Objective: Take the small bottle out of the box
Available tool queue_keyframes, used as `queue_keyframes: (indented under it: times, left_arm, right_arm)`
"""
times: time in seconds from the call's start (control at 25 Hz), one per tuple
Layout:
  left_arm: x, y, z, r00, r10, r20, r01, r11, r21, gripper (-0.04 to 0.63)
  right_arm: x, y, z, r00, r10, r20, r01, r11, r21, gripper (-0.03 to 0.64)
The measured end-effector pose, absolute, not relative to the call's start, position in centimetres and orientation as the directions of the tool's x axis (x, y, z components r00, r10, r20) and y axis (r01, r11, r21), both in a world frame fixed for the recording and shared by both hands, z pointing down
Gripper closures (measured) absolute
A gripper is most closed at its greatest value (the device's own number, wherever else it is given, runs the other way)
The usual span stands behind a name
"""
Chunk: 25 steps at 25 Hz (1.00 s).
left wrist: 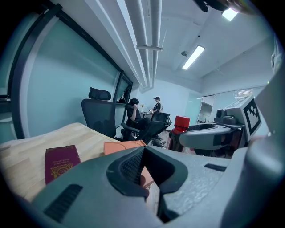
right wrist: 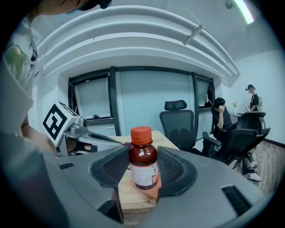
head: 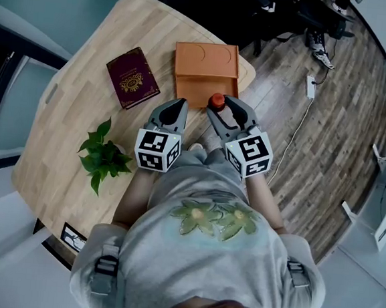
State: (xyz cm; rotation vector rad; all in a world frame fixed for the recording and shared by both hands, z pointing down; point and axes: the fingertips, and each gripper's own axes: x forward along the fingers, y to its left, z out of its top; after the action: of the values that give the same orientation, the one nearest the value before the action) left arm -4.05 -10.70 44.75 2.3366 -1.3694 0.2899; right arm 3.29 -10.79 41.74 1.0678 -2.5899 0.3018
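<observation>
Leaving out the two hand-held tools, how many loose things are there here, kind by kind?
Book, dark red: 1
Box, orange: 1
Plant, green: 1
Bottle, brown with a red cap, held in the right gripper jaws: 1
Total: 4

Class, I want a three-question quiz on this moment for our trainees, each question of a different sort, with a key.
1. True or false: the right gripper is shut on the small bottle.
2. In the head view, what lies left of the orange box on the table? A) a dark red booklet B) a mug C) scissors
3. Fill in: the bottle's cap is ____.
Key: 1 true; 2 A; 3 orange-red.
</observation>
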Motion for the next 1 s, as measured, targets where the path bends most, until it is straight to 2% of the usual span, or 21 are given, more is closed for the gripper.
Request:
queue_keyframes:
  times: [1.0]
  left_arm:
    - [-3.6, -10.4, 44.3, 0.501, -0.783, 0.367, -0.865, -0.436, 0.251, 0.592]
  right_arm:
    - [4.3, -10.5, 39.7, -0.675, -0.661, 0.328, -0.717, 0.692, -0.080, 0.423]
